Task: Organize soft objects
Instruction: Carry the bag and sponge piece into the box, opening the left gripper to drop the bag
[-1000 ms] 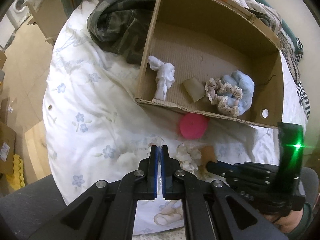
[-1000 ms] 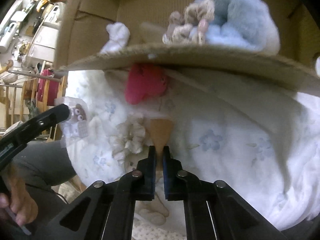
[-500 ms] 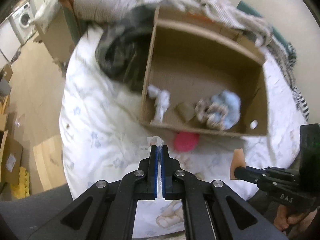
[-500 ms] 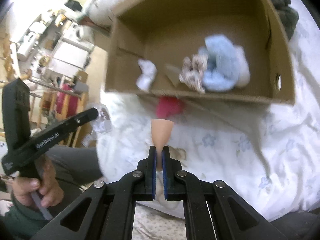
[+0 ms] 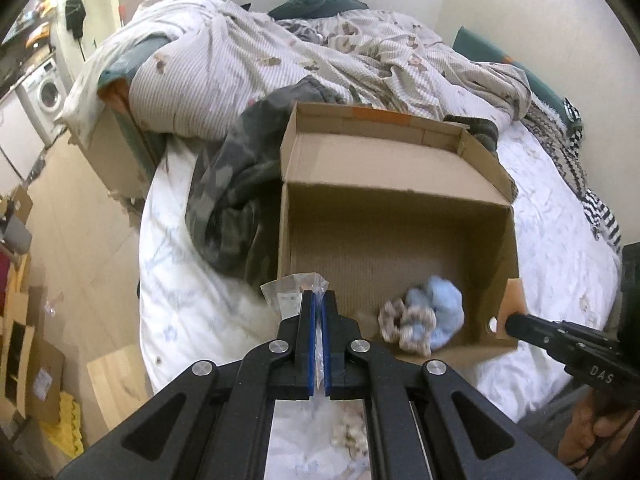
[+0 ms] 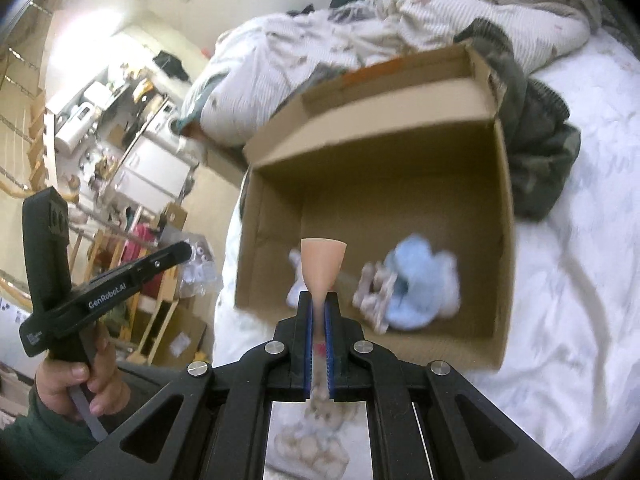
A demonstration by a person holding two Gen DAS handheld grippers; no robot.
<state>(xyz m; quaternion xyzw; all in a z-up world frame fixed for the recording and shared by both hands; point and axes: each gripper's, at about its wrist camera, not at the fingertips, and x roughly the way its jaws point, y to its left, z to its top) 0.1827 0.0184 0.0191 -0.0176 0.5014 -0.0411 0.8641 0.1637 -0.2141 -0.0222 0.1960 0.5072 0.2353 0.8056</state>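
Note:
An open cardboard box [image 5: 400, 208] sits on the white floral bed and also shows in the right wrist view [image 6: 400, 160]. Inside lie a light blue plush [image 5: 442, 308], a beige frilly scrunchie [image 5: 404, 324] and a small white cloth [image 6: 295, 280]. My left gripper [image 5: 319, 304] is shut on a clear plastic bag [image 5: 294, 298], held above the box's near left corner. My right gripper [image 6: 319, 300] is shut on a peach sponge wedge [image 6: 322, 264], held over the box's near edge. The sponge also shows in the left wrist view [image 5: 512, 304].
A dark camouflage garment [image 5: 232, 200] lies against the box's left side. A rumpled striped duvet [image 5: 280, 56] fills the bed's far end. A pale frilly item [image 5: 352, 436] lies on the sheet under my left gripper. The floor and boxes [image 5: 40, 360] are to the left.
Both grippers have risen and tilted up, so the box looks farther away. The pink item and the frilly piece in front of the box have dropped out of clear sight. Both grips are unchanged.

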